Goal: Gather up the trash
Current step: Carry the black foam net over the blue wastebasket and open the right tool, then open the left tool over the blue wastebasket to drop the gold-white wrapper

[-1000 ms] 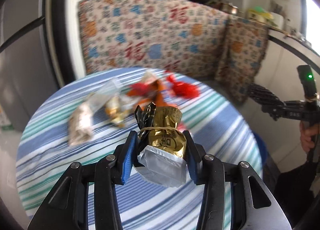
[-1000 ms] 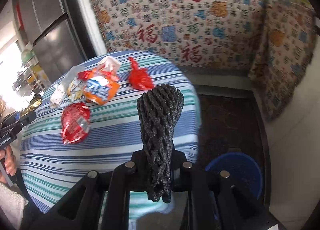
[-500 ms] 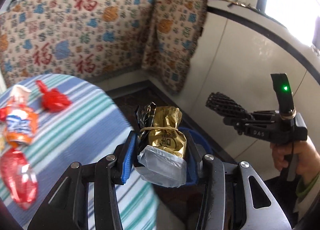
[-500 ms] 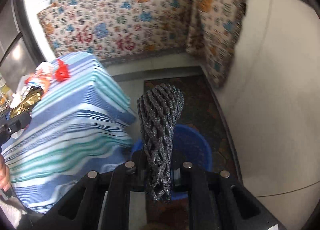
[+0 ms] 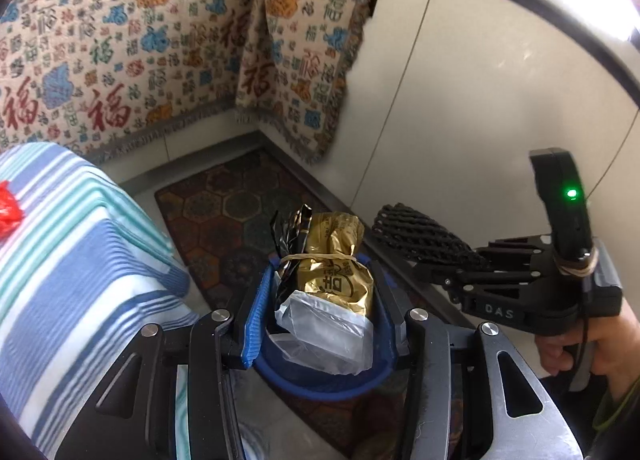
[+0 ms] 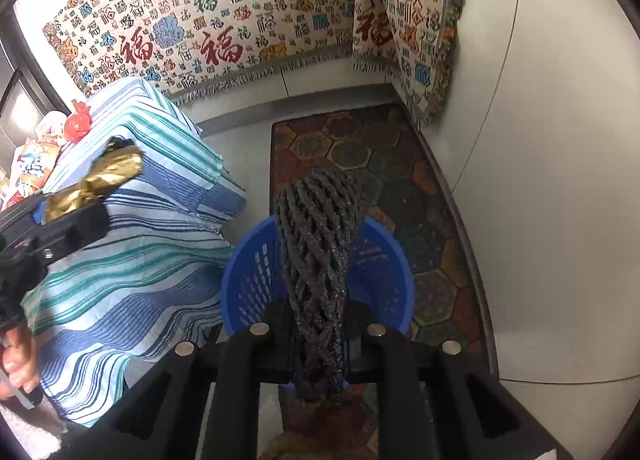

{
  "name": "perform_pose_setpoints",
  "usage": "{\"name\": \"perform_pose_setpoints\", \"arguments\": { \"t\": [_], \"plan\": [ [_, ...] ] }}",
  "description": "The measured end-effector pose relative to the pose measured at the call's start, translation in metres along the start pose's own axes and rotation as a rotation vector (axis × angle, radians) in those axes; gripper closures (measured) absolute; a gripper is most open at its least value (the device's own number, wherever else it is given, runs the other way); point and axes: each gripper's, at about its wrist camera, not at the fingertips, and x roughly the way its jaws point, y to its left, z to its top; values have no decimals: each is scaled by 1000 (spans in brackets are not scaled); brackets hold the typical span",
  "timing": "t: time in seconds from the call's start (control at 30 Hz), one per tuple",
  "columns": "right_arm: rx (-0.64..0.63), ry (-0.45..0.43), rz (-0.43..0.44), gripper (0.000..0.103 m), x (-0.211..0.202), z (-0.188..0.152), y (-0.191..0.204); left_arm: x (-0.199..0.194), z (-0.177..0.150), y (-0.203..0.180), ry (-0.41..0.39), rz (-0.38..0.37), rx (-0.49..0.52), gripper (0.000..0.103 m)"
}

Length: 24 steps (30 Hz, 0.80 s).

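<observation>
Both hand-held grippers have swung off the bench (image 6: 132, 260) to above the blue basket (image 6: 256, 272); left hand-held gripper (image 5: 320, 300) clamps the gold packet (image 5: 332, 272), right hand-held gripper (image 6: 318, 340) pinches the black net (image 6: 320, 260); both poised for dropping; other wrappers remain on bench.

Left gripper (image 5: 320, 300): swinging away from the striped tablecloth (image 5: 72, 260), which a second ago filled its view and is now sliding off to the left edge. Blue basket (image 5: 320, 384): coming into sight directly beneath the gold packet (image 5: 332, 272) clamped in those jaws.

Right gripper (image 6: 318, 324): tilting downward from the tabletop toward the floor; the blue basket, formerly low at right in its view, is now sitting centred behind the black foam net (image 6: 316, 260) it carries.

Right gripper in the left view: drawing closer and larger, beside the gold packet.

Table litter: mostly passing out of frame; the red wrapper (image 5: 8, 207) is remaining at the left margin.
</observation>
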Motion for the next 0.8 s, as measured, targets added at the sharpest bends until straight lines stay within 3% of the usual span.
{"name": "perform_pose_setpoints", "arguments": {
  "t": [0.2,0.33,0.37,0.6,0.8],
  "plan": [
    [-4,-9,14,80,11,0,-3,32,-2,-6,41,-1,5,55],
    [-3,-23,2,48,14,1,-5,50,0,-7,63,-13,-3,54],
    [-2,-30,2,44,13,1,-5,53,1,-7,66,-16,-9,53],
    [-6,-36,-22,43,12,3,-12,69,6,-8,73,-34,-20,37],
    [25,-73,-54,43,-1,5,-22,64,5,-7,60,-29,-29,31]
  ]
}}
